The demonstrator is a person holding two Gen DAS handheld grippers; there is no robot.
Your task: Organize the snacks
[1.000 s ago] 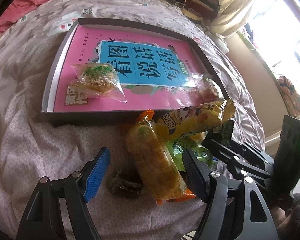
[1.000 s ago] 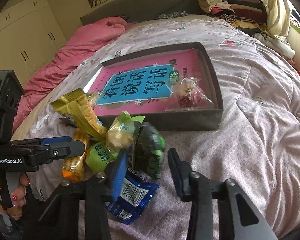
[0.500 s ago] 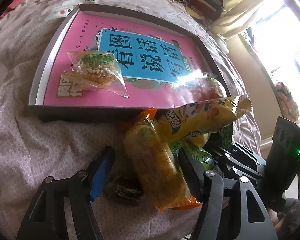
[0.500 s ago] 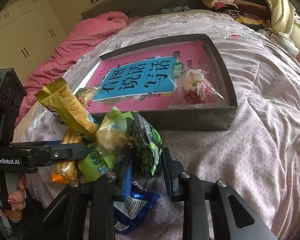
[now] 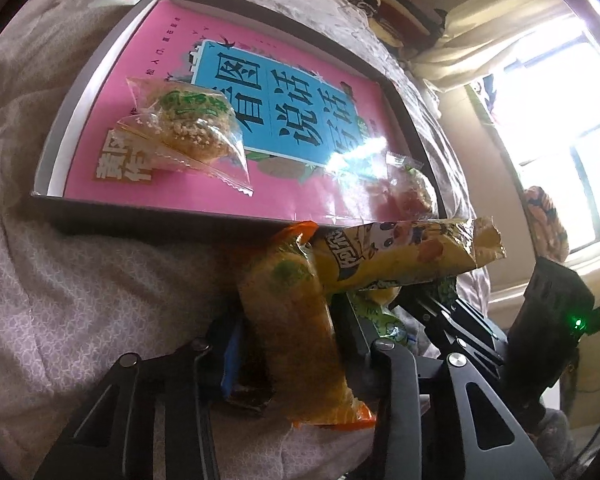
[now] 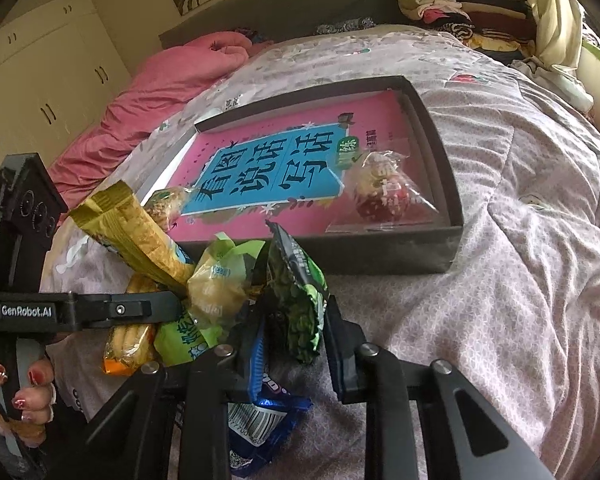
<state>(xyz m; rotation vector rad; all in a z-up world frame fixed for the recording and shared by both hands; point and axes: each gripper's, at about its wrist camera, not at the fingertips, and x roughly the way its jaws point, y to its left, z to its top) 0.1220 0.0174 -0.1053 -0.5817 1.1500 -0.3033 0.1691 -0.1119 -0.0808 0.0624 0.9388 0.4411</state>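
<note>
A pile of snack packets lies on the quilt in front of a dark grey box (image 5: 140, 212) that holds a pink book. My left gripper (image 5: 292, 344) has its jaws closing on the long orange snack packet (image 5: 296, 312), and both pads touch its sides. A yellow packet (image 5: 400, 256) rests across the orange one's far end. In the right wrist view my right gripper (image 6: 296, 340) is shut on the dark green snack packet (image 6: 300, 292), which stands upright between the fingers. Two clear-wrapped snacks, a rice cake (image 5: 188, 124) and a red one (image 6: 380, 196), lie inside the box (image 6: 380, 248).
A light green packet (image 6: 216, 280) and a blue packet (image 6: 260, 412) lie in the pile, and a small dark candy (image 5: 248, 396) sits beside the orange packet. A hand (image 6: 28, 392) holds the left gripper's handle. A pink blanket (image 6: 160, 92) and folded clothes (image 6: 452, 4) lie beyond the box.
The left jaws have narrowed from wide apart until they touch the orange packet. The right jaws have shut on the dark green packet, which now stands more upright.
</note>
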